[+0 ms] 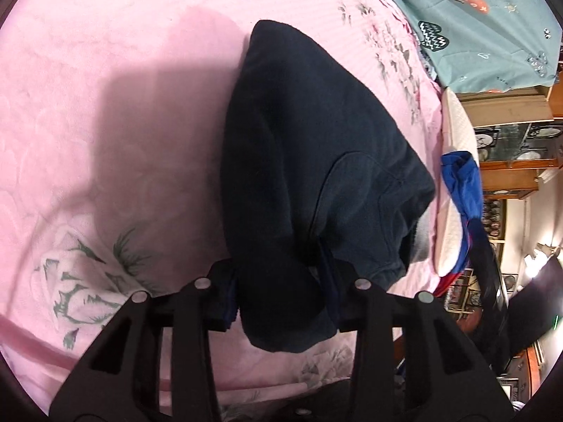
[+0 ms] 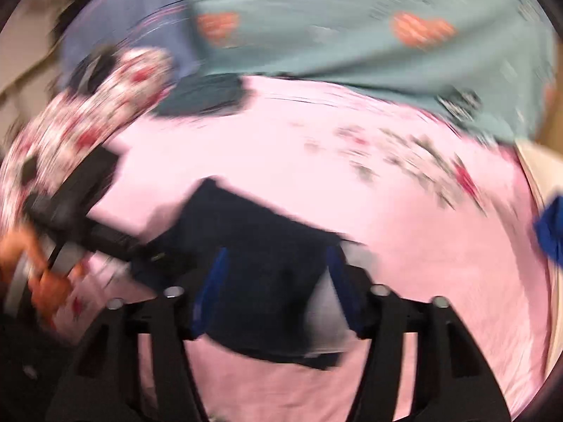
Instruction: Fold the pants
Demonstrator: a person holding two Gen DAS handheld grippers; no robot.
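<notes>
Dark navy fleece, the pants lie bundled on the pink floral bedspread, and I see my left gripper clenched on their near end, cloth bulging between its blue pads. My right gripper shows through heavy blur with its jaws parted above the same pants, gripping nothing. A teal patterned quilt lies beyond.

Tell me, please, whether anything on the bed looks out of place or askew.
The dark pants lie bunched and lopsided on the pink bedspread, one end pinched in the left gripper. A blue garment is draped over the bed's edge.
</notes>
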